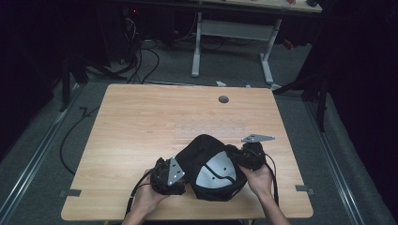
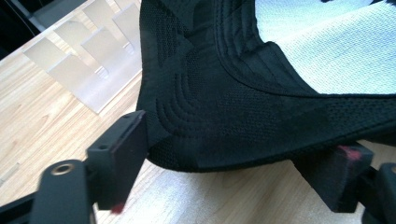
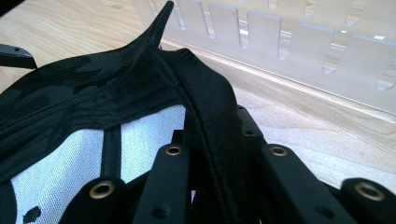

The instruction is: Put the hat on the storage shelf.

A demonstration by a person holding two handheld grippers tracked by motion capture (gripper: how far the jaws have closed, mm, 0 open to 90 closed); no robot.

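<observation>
**Cap at risk of slipping from a one-sided hold**

The black cap (image 1: 209,166) is lying inside-up on the table (image 1: 141,122), near its front edge. Left of the cap, the left gripper (image 2: 224,165) is sitting with jaws apart around the brim, gripping nothing. Right of the cap, the right gripper (image 3: 219,154) is clamping the rim. Lifting now could be letting the brim sag free or the fabric twist.

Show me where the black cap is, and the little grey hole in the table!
black cap (image 1: 202,150): high view, on its dark crown.
grey hole (image 1: 223,99): high view, on the round plug near the table's far edge.
</observation>
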